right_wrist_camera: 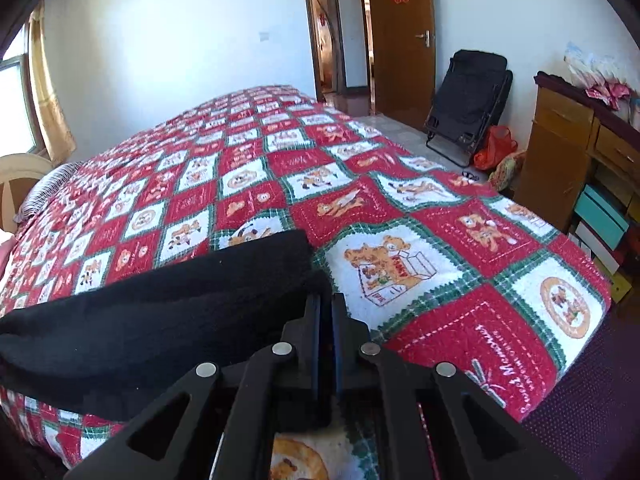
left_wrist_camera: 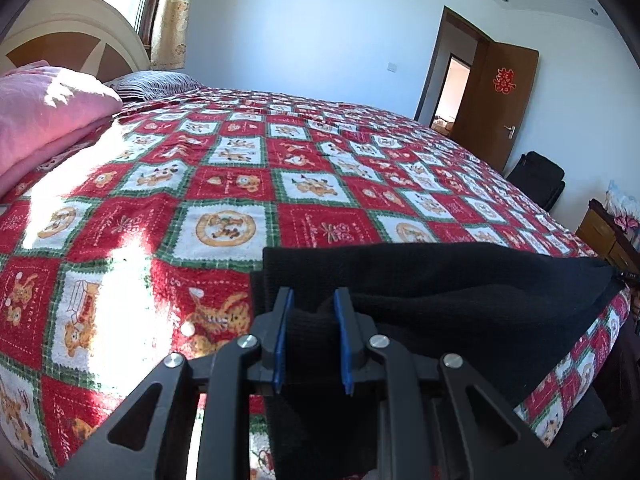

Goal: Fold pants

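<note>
One pants (left_wrist_camera: 440, 280), two claws (left_wrist_camera: 314, 300) (right_wrist_camera: 325, 304)

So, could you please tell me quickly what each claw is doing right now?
Left claw: closed on a thick fold of the black pants.
Right claw: closed on the pants' other end.

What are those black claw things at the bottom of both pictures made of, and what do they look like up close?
Both are alike. The left gripper and right gripper are matte black, each with two flat fingers lined with blue pads. Behind them, angled black link bars with triangular cut-outs fan outward, joined by round silver pins. No cables, markings or sleeves show in either view.
</note>
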